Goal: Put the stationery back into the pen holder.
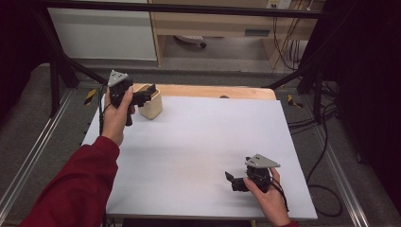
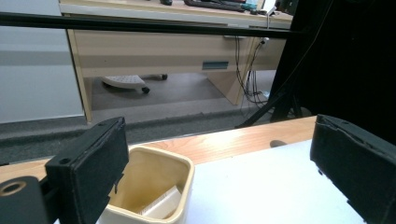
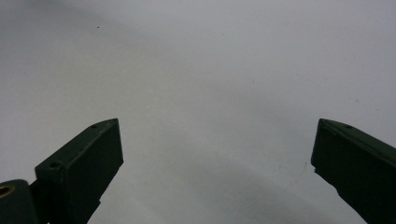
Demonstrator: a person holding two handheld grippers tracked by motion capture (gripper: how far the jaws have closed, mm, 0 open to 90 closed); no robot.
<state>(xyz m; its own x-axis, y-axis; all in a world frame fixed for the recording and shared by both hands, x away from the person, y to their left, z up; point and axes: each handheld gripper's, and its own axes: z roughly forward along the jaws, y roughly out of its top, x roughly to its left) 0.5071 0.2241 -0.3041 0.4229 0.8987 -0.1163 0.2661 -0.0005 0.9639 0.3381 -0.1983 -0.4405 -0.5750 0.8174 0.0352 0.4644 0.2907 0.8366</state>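
Your left gripper [image 1: 147, 94] hangs jaws wide at the rim of the cream square ceramic cup [image 1: 152, 108] — the cup sits just below and ahead of its left jaw, a pale block [image 2: 163, 204] inside. Looks like the approach step. Next: centre over the opening, descend. Your right gripper [image 1: 231, 178] idles wide over the white tabletop [image 1: 203, 137].

Two grippers, left gripper [image 1: 150, 93] and right gripper [image 1: 231, 179]; one cream cup [image 1: 151, 107]; one white table [image 1: 198, 142].

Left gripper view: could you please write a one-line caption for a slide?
Open left gripper poised above a cream square ceramic cup holding a pale block, at the white table edge.
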